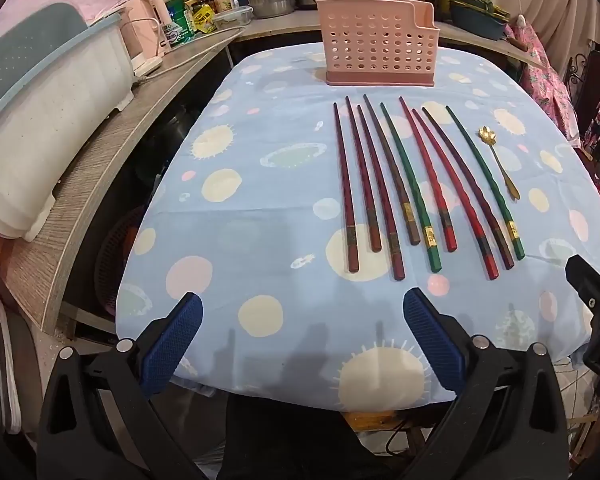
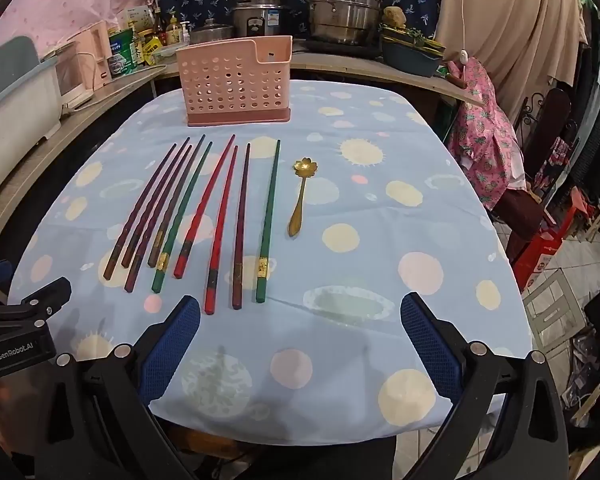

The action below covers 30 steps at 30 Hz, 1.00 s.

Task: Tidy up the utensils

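Observation:
Several chopsticks (image 1: 416,184), dark red, bright red and green, lie side by side on the blue spotted tablecloth (image 1: 260,200); they also show in the right wrist view (image 2: 204,212). A small gold flower-shaped spoon (image 1: 498,162) lies to their right, also seen in the right wrist view (image 2: 302,196). A pink perforated utensil holder (image 1: 376,42) stands upright beyond them, shown too in the right wrist view (image 2: 236,82). My left gripper (image 1: 302,308) is open and empty above the table's near edge. My right gripper (image 2: 300,308) is open and empty, near the chopsticks' handle ends.
A wooden counter (image 1: 100,168) runs along the left with a white dish rack (image 1: 40,140) and bottles. Pots (image 2: 344,8) stand at the back. A chair with pink cloth (image 2: 484,140) is on the right. The other gripper shows at the frame edge (image 2: 20,320).

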Tool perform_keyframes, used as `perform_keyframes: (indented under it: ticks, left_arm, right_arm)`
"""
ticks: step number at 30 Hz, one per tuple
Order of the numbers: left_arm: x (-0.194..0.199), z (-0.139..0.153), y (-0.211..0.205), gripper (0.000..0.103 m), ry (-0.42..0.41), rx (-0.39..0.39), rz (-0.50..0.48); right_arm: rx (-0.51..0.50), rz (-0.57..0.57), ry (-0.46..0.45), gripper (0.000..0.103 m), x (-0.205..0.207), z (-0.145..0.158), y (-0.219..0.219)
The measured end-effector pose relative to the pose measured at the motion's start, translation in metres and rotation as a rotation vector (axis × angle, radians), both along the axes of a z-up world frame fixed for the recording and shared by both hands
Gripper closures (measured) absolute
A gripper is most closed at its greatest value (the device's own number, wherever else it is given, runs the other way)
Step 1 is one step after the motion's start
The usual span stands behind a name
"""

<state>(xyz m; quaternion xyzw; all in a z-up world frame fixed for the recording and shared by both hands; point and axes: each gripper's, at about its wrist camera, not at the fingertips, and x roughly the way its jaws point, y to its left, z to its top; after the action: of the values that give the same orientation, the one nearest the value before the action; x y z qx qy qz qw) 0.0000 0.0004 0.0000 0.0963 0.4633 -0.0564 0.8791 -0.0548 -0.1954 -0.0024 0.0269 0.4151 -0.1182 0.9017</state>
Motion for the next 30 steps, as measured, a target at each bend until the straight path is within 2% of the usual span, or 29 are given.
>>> perform_keyframes:
  ticks: [14, 30]
  left_arm:
    - [0.006, 0.006, 0.008, 0.007, 0.013, 0.015, -0.012]
    - [0.006, 0.012, -0.006, 0.007, 0.016, 0.039, -0.010]
  right_arm:
    - [-0.006, 0.001, -0.005, 0.007, 0.004, 0.008, 0.001]
    - [-0.007, 0.003, -0.008, 0.007, 0.003, 0.010, 0.001]
